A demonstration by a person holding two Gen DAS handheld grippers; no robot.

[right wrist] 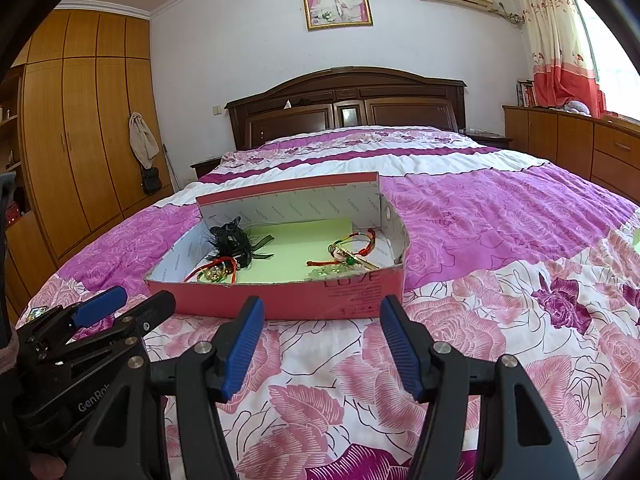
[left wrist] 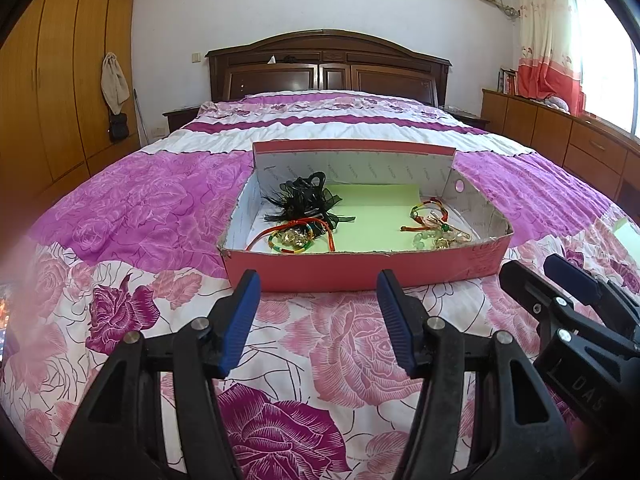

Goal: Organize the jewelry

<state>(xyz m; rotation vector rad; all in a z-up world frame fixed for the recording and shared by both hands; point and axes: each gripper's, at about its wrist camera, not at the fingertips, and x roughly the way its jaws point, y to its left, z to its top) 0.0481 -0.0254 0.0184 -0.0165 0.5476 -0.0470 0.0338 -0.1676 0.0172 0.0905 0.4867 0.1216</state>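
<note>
The pink box sits open on the flowered bedspread, lined with a pale green sheet. Inside on the left side lies a black feathered hair clip, and right against its near edge a tangle of red and green cord bracelets with gold beads. Over in the box's right corner, another heap: a red-green cord bracelet, pale green beads and gold bits, all touching. Both tools hang just short of the box's near wall. The left gripper is spread wide, nothing between its blue pads. The right gripper is spread wide too, holding nothing. Behind the bed, a dark wooden headboard and a framed wedding photo.
</note>
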